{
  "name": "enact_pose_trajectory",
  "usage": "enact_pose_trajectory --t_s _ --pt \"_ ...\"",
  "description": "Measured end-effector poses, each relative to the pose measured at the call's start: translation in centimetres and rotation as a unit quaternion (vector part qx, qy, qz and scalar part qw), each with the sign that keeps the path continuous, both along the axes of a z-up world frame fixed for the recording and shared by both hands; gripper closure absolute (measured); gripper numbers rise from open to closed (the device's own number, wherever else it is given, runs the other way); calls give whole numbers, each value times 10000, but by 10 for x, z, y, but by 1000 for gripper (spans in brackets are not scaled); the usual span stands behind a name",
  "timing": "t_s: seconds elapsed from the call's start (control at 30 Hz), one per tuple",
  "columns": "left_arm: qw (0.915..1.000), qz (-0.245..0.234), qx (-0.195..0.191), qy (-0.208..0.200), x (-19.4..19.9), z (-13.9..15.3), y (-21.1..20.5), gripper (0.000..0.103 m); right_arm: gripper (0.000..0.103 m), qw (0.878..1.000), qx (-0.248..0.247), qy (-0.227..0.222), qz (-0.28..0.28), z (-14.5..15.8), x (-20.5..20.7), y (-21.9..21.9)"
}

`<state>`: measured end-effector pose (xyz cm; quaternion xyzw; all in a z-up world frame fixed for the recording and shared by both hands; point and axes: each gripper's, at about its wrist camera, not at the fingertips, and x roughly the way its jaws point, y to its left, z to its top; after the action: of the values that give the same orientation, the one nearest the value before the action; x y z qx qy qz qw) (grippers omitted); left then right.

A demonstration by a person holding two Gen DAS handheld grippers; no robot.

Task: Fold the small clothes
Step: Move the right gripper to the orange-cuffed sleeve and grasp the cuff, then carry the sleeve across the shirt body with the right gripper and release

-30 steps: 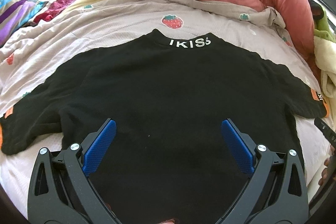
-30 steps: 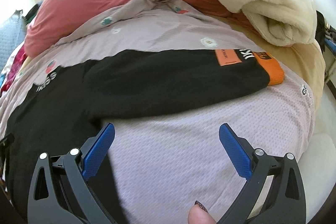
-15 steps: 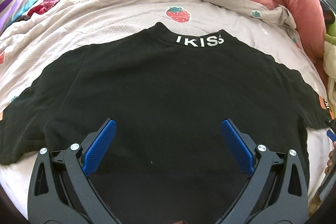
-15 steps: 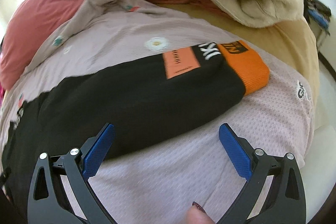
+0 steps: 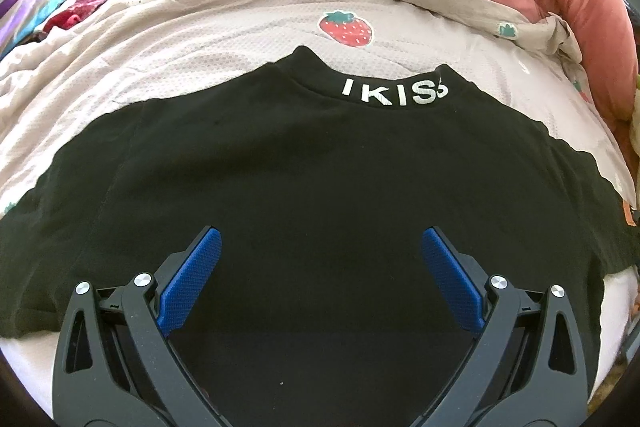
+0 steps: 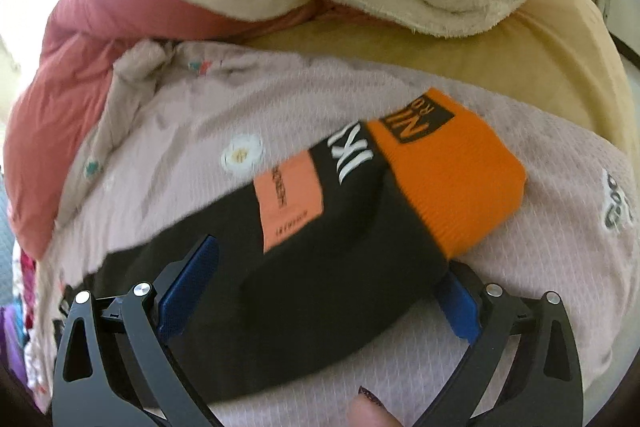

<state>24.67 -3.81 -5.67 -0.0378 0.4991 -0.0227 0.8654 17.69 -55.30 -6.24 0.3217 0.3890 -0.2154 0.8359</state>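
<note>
The black long-sleeved top (image 5: 304,187) lies flat on the bed for folding; right hand-held gripper (image 6: 324,291) closing astride its orange-cuffed sleeve (image 6: 360,227), left hand-held gripper (image 5: 320,267) released above.

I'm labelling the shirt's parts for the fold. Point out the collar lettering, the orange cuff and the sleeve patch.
Collar lettering (image 5: 394,95), left wrist view: on the white letters.
Orange cuff (image 6: 460,179), right wrist view: middle of the ribbing.
Sleeve patch (image 6: 289,201), right wrist view: centre of the patch.
</note>
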Motion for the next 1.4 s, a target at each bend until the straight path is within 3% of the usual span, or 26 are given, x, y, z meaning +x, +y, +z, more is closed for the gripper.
enact_pose_trajectory --t_s 0.03,0.07,0.1,0.23,0.27,0.6,0.9,1.17,1.4 --pt "10000 1 -67 7 -1 -2 1 9 31 10000 -40 -43 -74 1 0 -2" --pt "9999 0 -106 3 -1 -2 2 9 40 9999 -58 -75 -82 2 -1 -3" --pt "9999 4 -137 -11 -2 -3 3 9 55 9999 -56 -119 -59 3 -2 -4" --pt "9998 26 -173 -95 -4 0 7 9 80 9991 -110 -368 188 12 -5 4" --pt "9997 28 -208 -105 -5 1 9 9 82 9985 -182 -436 263 16 -5 8" --pt "9986 104 -359 -375 -16 27 25 9 87 9862 -480 -1082 1160 72 8 78" --pt "9974 221 -390 -563 -24 43 40 9 87 9652 -435 -1432 2144 105 24 165" --pt "9962 354 -590 -532 -27 46 57 9 87 9445 -376 -1565 2864 115 38 237" --pt "9942 524 -830 -430 -27 45 77 9 87 9302 -452 -1422 3353 103 54 302"
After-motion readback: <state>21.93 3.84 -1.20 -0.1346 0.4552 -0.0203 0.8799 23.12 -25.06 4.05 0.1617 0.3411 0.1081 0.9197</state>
